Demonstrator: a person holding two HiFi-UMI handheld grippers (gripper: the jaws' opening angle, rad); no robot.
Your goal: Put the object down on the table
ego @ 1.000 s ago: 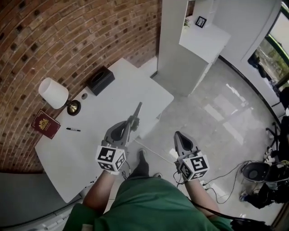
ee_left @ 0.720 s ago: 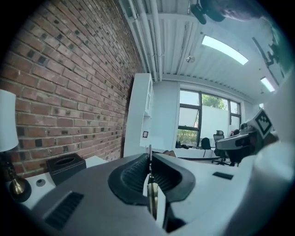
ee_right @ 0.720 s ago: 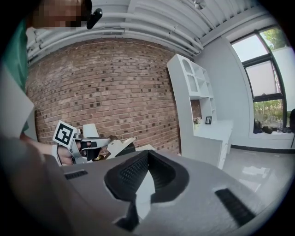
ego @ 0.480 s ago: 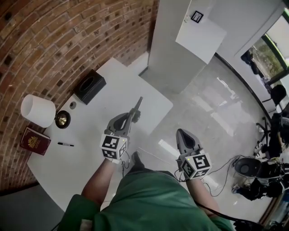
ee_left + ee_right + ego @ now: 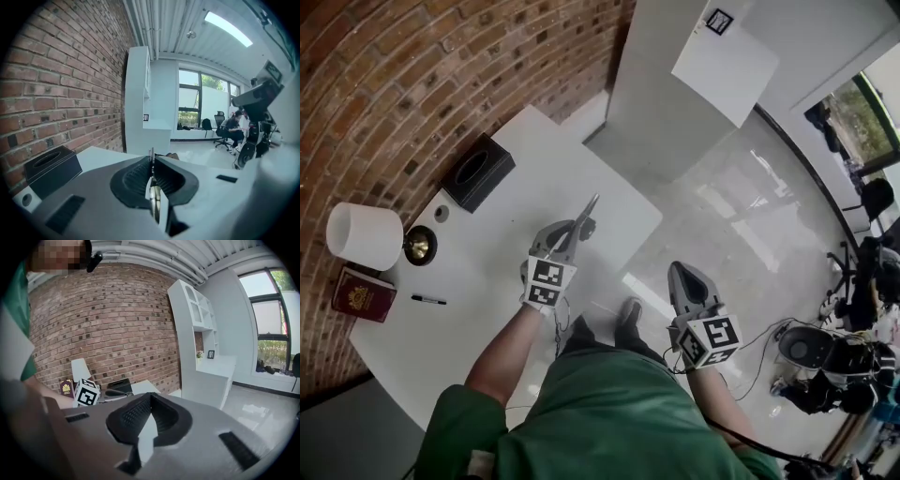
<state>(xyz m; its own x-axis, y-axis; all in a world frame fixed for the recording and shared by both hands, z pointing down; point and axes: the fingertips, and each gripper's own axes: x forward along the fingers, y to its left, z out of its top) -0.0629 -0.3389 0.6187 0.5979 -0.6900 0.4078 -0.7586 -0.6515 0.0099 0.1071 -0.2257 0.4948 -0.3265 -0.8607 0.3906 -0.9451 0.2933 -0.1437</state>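
White table point(image 5: 487, 309) against brick wall point(image 5: 412, 75); black tissue box point(image 5: 478, 171), white lamp point(image 5: 364, 236), red booklet point(image 5: 364, 294) and pen point(image 5: 428, 300) on it. Left gripper point(image 5: 572, 230) pinched tight on thin metal tool point(image 5: 587, 214), blade poking past jaws, over the table near its floor-side edge. Right gripper point(image 5: 680, 272) closed, empty, over the floor.

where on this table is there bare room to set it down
Bare: middle and near edge of the table, from the pen to the corner by the left gripper and its thin metal tool. Crowded: the wall side, with tissue box, lamp, red booklet.
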